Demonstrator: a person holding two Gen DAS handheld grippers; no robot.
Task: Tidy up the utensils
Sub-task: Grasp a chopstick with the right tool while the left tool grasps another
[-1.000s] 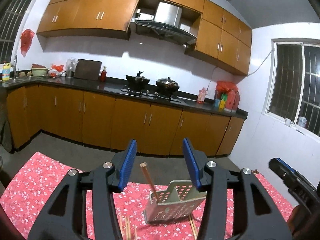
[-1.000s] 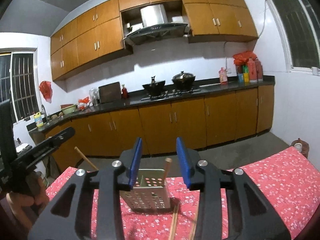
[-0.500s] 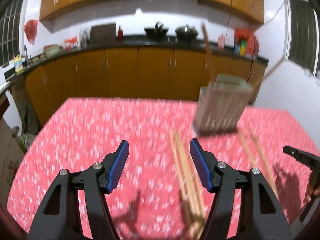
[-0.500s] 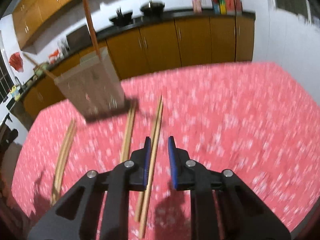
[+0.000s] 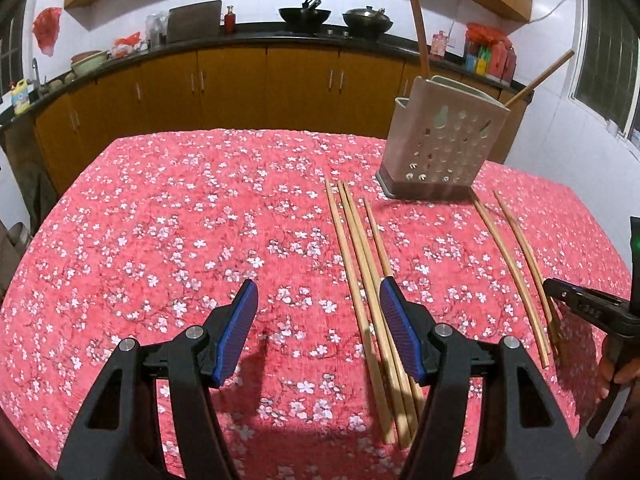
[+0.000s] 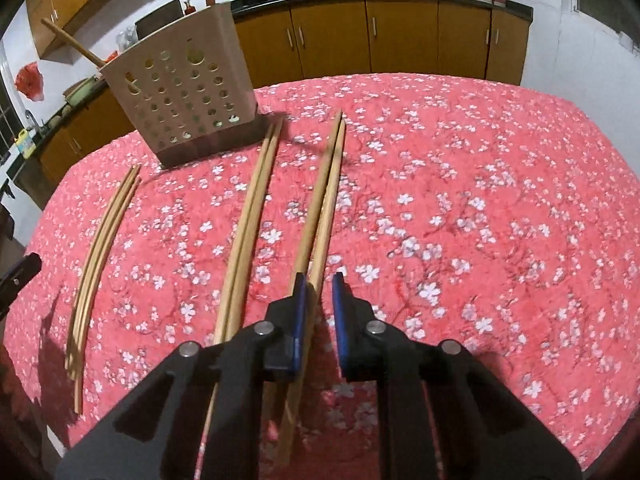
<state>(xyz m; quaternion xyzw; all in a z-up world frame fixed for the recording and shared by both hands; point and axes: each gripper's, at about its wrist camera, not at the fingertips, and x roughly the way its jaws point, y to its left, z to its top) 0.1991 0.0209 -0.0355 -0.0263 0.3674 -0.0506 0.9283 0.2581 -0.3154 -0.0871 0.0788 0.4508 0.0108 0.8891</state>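
Chopsticks lie in loose groups on the red floral tablecloth (image 5: pixel 180 240), all pointing toward the perforated holder (image 5: pixel 442 148) that stands near the far edge with two sticks already leaning out of its top. In the left wrist view the left gripper (image 5: pixel 318 330) hangs with its jaws spread wide and nothing between them; the nearest bundle of chopsticks (image 5: pixel 366 276) runs just inside its right finger, passing beneath that pad rather than through the middle of the gap. A second pair (image 5: pixel 510 264) lies further right, well apart from the first, and its near ends reach the dark tip of the other tool at the frame's edge.

From the right wrist camera the right gripper (image 6: pixel 320 300) sits low over the right-hand pair (image 6: pixel 326 200) — its jaws are nearly together, a narrow slit left, and whether they actually pinch a stick I cannot tell. A middle pair (image 6: pixel 250 224) lies just left of it, a third bundle (image 6: pixel 102 240) nearer the left edge. Right of the gripper the cloth is bare to the table's edge
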